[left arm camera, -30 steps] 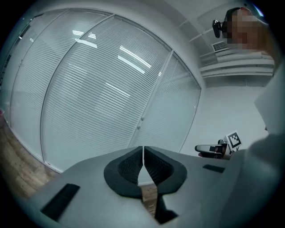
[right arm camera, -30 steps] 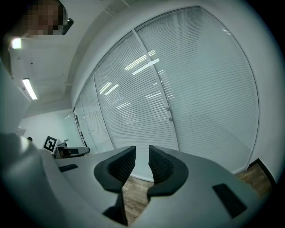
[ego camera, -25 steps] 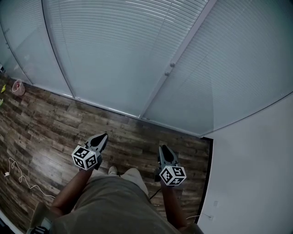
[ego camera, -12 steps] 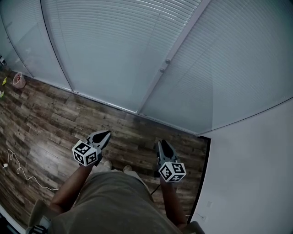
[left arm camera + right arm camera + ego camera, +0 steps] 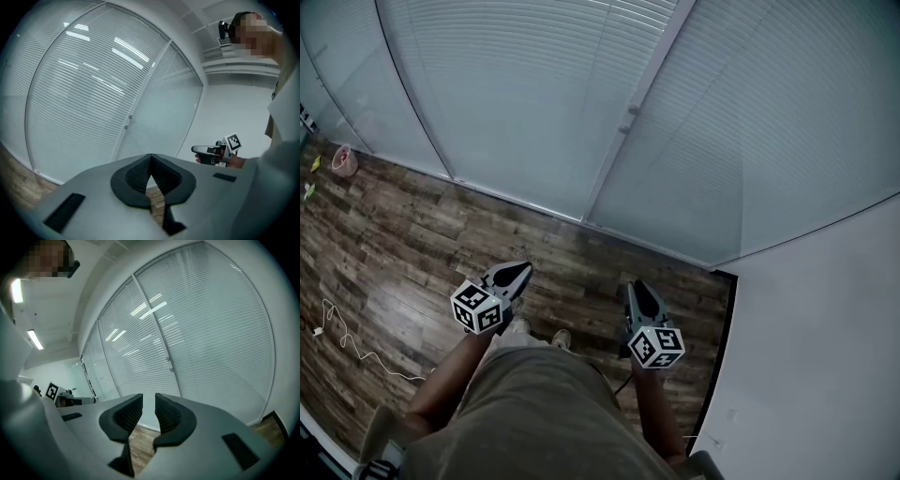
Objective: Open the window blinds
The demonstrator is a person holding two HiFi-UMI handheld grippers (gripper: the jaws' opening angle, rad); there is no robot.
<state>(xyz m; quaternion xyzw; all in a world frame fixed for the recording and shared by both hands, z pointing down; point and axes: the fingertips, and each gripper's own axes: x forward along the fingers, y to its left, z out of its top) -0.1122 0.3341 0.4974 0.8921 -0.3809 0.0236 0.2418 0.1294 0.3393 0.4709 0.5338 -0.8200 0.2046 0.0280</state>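
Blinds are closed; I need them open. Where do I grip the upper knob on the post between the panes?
Probably pinch the upper knob across its sides, coming straight from the room side: it stands out from the post.

Seen from above, a person holds a grey plastic two-jaw gripper in each hand. The left gripper (image 5: pixel 517 269), carrying a black-and-white marker cube (image 5: pixel 478 307), reaches forward from the bare left forearm (image 5: pixel 450 380) and points slightly downward. Its dark ribbed jaws meet tip to tip with nothing between them. The right gripper (image 5: pixel 636 285) is held alongside (well apart from the left, at about the same level) on the right forearm (image 5: pixel 654 412). Its jaws are drawn almost together, showing only a thin slit, and are empty.
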